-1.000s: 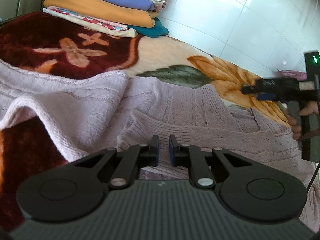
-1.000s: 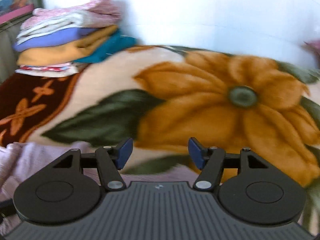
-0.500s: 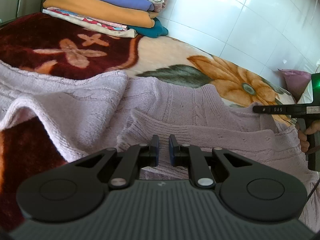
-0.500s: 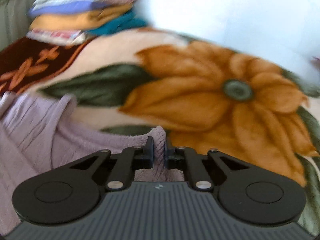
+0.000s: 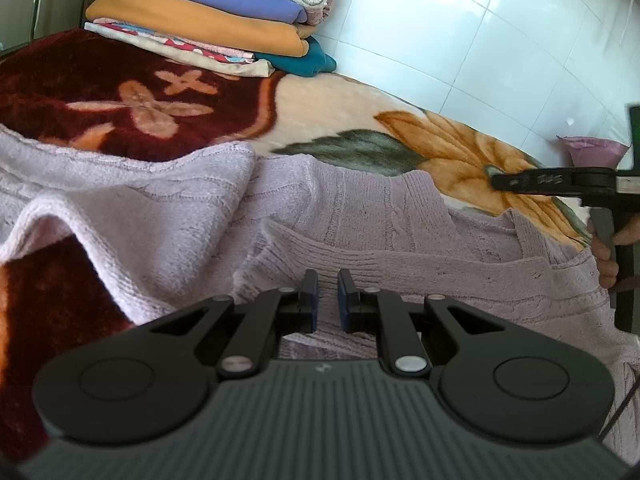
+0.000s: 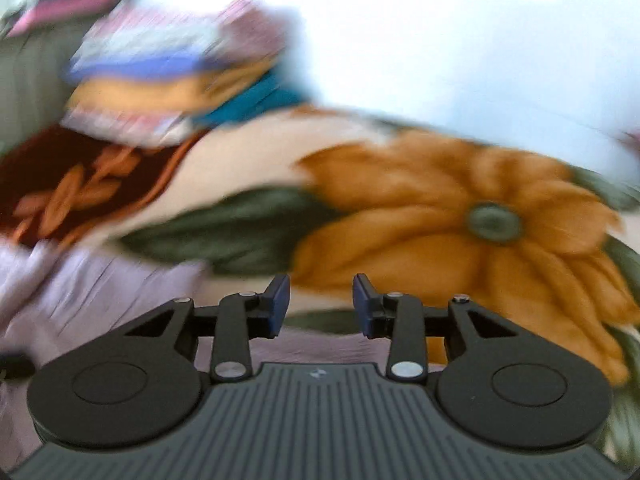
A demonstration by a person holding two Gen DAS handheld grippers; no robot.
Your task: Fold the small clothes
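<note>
The left hand-held gripper (image 5: 328, 294) has its jaws pressed nearly together over the lilac sweater (image 5: 360, 232), low on its ribbed part; whether any knit is pinched between the pads cannot be told. The right hand-held gripper (image 6: 321, 300) has just been opening: its jaws stand apart with nothing between them, past the sweater's far edge (image 6: 100, 292), above the blanket (image 6: 440, 220).

The sweater lies rumpled across the blanket, one flap turned up at the left. Bare blanket stretches beyond it to a stack of folded clothes (image 5: 208, 20) by the tiled wall (image 5: 480, 40).

The right view is blurred, so the stack there is only smeared colour. Only the left view shows the right tool from the side, with fingers (image 5: 606, 256) on its handle, cut off at the frame edge.
</note>
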